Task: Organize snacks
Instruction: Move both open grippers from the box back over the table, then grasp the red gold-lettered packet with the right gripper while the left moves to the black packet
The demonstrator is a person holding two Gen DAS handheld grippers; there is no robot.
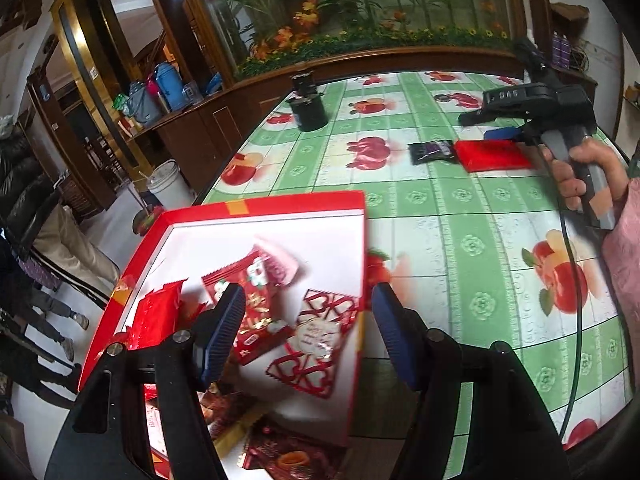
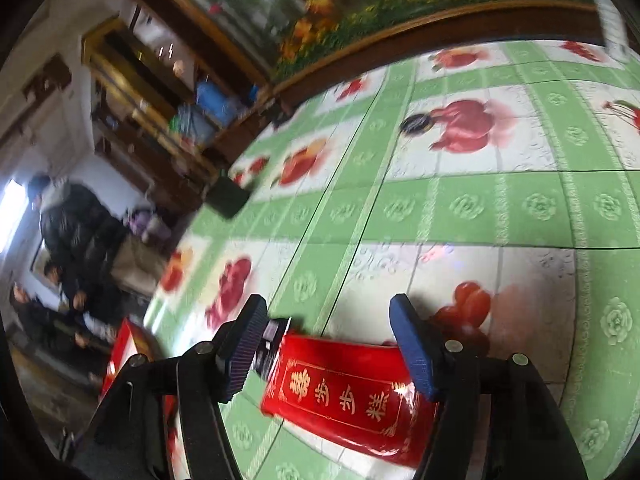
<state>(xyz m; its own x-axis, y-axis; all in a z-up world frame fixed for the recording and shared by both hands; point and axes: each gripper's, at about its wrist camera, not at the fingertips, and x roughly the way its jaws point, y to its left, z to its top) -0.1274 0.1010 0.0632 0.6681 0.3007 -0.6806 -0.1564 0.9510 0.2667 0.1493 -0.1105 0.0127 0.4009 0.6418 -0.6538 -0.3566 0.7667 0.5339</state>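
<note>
In the left wrist view the left tongs (image 1: 308,332) fill the lower middle of the frame, their blue ribbed pads spread wide with nothing between them, hanging over the right edge of a shallow red cardboard box with a white floor (image 1: 264,210). Inside the box, in the lower left of the frame, lie several snacks: a red foil packet (image 1: 154,314), a red wrapper printed with white and gold figures (image 1: 256,304), a pink sachet (image 1: 280,266) and a clear bag patterned with red hearts (image 1: 316,340). The box rests on a bench covered by a green-and-white checked cloth printed with red fruit (image 1: 472,216). In the upper right of the same frame the right tongs (image 1: 496,120) hover over a flat red packet with gold lettering (image 1: 494,154), and just beside it to the left lies a small dark purple pouch (image 1: 432,152). A black cylindrical pot (image 1: 308,110) stands near the far edge of the bench. In the right wrist view the right tongs (image 2: 328,344) are likewise spread, straddling the flat red packet (image 2: 348,396) low in the frame without touching it; the dark pouch (image 2: 270,344) peeks out beside the left pad.
</note>
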